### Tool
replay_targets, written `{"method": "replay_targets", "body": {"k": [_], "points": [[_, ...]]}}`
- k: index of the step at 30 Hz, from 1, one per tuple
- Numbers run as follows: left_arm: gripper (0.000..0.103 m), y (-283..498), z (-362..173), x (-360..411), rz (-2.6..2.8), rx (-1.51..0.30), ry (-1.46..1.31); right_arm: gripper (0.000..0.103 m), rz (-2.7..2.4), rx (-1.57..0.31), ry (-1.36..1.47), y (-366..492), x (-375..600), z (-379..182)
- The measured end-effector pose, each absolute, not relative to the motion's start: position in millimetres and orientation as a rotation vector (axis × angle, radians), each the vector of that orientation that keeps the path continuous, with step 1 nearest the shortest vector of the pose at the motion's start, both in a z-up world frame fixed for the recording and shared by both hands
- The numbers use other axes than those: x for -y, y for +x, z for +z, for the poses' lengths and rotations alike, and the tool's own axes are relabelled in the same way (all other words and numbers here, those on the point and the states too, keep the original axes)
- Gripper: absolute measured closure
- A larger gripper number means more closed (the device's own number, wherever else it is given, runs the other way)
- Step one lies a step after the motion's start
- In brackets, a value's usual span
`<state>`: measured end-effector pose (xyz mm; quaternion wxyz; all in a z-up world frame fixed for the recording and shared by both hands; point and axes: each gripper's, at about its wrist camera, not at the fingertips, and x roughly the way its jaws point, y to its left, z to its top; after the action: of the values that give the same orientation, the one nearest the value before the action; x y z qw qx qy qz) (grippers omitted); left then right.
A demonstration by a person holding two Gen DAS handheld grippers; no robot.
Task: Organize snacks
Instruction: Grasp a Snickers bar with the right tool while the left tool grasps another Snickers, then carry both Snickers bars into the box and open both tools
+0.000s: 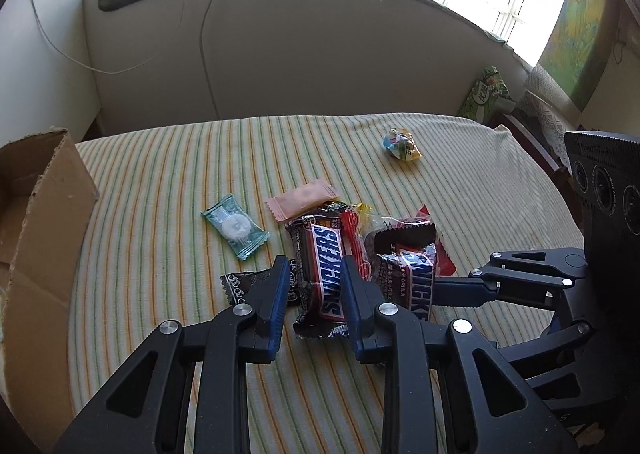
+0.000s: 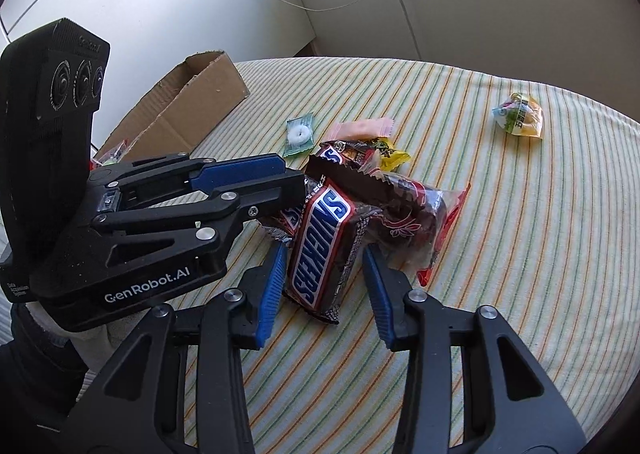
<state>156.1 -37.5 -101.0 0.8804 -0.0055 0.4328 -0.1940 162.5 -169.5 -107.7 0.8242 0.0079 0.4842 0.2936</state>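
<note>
A pile of snacks lies on the striped cloth. In the left wrist view my left gripper point(image 1: 314, 270) is open, its blue pads on either side of a Snickers bar point(image 1: 322, 274). A second Snickers bar point(image 1: 416, 278) lies to its right. In the right wrist view my right gripper point(image 2: 326, 258) is open around that second Snickers bar point(image 2: 320, 250), pads close to its sides. The left gripper point(image 2: 292, 189) reaches in from the left over the other bar point(image 2: 334, 154). A red-and-clear packet point(image 2: 432, 221) lies under the pile. A cardboard box point(image 2: 192, 101) stands at the left.
A green mint packet point(image 1: 236, 225), a pink packet point(image 1: 304, 199), a dark small packet point(image 1: 244, 284) and a yellow packet point(image 2: 390, 157) lie around the pile. A yellow-blue candy bag point(image 1: 402, 143) sits apart, far right. A wall with cables runs behind the table.
</note>
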Motion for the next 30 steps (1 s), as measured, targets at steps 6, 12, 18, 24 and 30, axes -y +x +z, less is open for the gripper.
{"method": "replay_targets", "body": {"k": [6, 12, 18, 24, 30], "points": [[0.077, 161.7, -104.2, 39.9, -0.423, -0.928, -0.008, 0.069, 0.613, -1.027, 0.010, 159.5, 172.7, -106.1], [0.073, 166.0, -108.5, 42.2, -0.412, -0.941, 0.004, 0.070, 0.591, -1.027, 0.010, 151.5, 190.3, -104.4], [0.075, 164.4, -113.8, 50.8, -0.407, -0.930, 0.033, 0.070, 0.565, -1.027, 0.036, 149.6, 203.3, -103.4], [0.076, 155.9, -110.8, 46.7, -0.387, -0.919, 0.010, 0.071, 0.560, -1.019, 0.042, 146.2, 205.5, -101.2], [0.076, 143.0, -100.7, 30.6, -0.373, -0.890, -0.029, 0.072, 0.556, -1.005, 0.030, 137.5, 205.0, -96.0]]}}
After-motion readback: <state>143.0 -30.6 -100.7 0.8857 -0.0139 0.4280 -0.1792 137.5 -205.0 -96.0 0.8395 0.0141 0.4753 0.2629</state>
